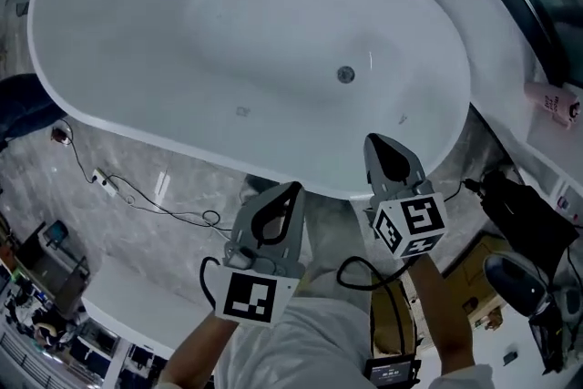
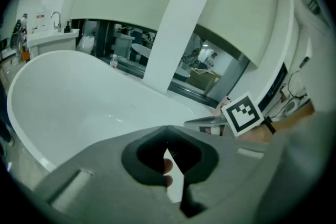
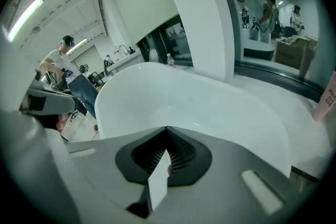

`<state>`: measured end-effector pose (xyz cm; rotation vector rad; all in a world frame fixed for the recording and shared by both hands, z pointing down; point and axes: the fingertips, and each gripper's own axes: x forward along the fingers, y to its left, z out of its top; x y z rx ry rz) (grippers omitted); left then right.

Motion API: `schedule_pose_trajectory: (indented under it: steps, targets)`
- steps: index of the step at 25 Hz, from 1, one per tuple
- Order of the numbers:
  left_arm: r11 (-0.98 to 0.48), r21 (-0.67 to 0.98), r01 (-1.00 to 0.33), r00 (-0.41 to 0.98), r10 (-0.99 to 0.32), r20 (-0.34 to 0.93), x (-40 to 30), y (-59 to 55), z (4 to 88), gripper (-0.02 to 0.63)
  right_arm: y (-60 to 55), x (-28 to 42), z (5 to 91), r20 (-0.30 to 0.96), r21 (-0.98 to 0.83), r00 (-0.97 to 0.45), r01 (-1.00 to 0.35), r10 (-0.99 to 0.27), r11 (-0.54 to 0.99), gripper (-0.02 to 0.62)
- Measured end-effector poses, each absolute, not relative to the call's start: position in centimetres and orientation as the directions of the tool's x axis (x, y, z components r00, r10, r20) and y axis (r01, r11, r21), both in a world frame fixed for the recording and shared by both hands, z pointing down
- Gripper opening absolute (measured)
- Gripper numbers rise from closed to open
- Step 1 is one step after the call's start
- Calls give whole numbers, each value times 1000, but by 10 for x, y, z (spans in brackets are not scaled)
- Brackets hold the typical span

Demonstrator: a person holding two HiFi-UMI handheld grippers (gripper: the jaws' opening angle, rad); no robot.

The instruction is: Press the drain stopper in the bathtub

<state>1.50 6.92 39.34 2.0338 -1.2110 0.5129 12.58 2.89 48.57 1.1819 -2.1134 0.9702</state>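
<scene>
The drain stopper (image 1: 345, 75) sits low on the floor of the bathtub (image 1: 137, 32), toward its right end (too small to tell whether it stands raised). It lies ahead and slightly left of the right gripper (image 1: 379, 144), the nearer one, by the near rim. The left gripper (image 1: 290, 193) hangs further back. Both are pinched together, empty

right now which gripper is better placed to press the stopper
Right: the right gripper is over the tub rim, nearer the stopper; the left gripper is farther back.
</scene>
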Motion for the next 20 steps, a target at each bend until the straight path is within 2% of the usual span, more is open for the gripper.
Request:
schedule_pose_trajectory:
  steps: [6,13,20]
  targets:
    - [-185,392,-901,418,-611,673,-2,46,470,0,9,136,607,806,-341,-444,-889,-392,307,3]
    - [-241,377,-894,444,-585,679,2,25,539,0,-15,138,696,816,-306,-417,-899,-401,312,2]
    - [-218,394,-893,445,-563,697,2,16,606,0,-21,141,794,840,-272,-387,-907,-380,323,2]
